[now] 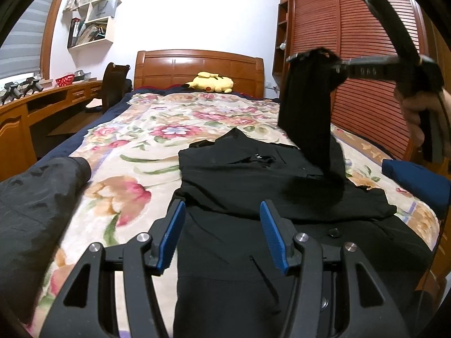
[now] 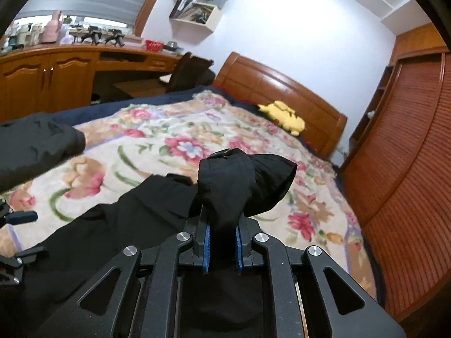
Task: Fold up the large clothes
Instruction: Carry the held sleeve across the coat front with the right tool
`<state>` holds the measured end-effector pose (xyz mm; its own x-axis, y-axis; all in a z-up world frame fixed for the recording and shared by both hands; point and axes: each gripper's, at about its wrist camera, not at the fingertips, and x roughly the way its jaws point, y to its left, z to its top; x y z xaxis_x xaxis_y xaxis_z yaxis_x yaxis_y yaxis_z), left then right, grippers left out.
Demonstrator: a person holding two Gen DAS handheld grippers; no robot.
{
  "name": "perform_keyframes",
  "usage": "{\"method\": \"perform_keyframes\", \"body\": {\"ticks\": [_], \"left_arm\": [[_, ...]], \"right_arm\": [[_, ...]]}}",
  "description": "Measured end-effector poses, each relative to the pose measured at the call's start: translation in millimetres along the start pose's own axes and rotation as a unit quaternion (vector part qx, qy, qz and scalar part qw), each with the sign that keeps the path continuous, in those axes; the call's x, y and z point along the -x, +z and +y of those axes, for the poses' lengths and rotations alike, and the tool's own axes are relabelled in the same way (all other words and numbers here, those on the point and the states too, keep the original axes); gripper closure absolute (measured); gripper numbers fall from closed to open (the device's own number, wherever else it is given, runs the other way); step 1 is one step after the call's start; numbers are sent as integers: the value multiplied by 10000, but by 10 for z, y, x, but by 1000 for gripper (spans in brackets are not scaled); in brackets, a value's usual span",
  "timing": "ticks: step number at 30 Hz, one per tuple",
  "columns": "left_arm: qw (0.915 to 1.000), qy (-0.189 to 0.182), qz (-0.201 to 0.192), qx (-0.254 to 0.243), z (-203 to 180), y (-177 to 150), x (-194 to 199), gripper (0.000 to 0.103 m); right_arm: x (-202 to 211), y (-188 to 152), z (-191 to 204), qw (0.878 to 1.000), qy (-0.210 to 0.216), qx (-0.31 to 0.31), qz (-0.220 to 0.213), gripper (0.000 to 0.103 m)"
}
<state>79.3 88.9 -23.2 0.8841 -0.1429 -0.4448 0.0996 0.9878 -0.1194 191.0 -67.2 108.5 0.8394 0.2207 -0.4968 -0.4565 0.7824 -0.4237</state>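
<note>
Right gripper (image 2: 221,249) has its jaws clamped on the coat (image 1: 253,191) sleeve (image 1: 307,118), lifted at frame right to fold inward; left gripper (image 1: 222,233), jaws apart, hovers over the hem.

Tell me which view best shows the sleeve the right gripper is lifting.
The left wrist view: the black sleeve hangs at full length from the right gripper above the black jacket. The right wrist view shows only its bunched end clamped between the blue fingers.

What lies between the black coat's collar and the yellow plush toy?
Only bare floral blanket, seen in the left wrist view, between black coat and yellow plush toy.
</note>
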Motion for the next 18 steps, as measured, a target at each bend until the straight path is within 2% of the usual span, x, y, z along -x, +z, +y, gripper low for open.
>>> {"method": "perform_keyframes", "body": {"ticks": [18], "left_arm": [[9998,150,-28,131,151,5,6,49]], "right_arm": [[-43,-487,608,9956,887,77,291,92]]}}
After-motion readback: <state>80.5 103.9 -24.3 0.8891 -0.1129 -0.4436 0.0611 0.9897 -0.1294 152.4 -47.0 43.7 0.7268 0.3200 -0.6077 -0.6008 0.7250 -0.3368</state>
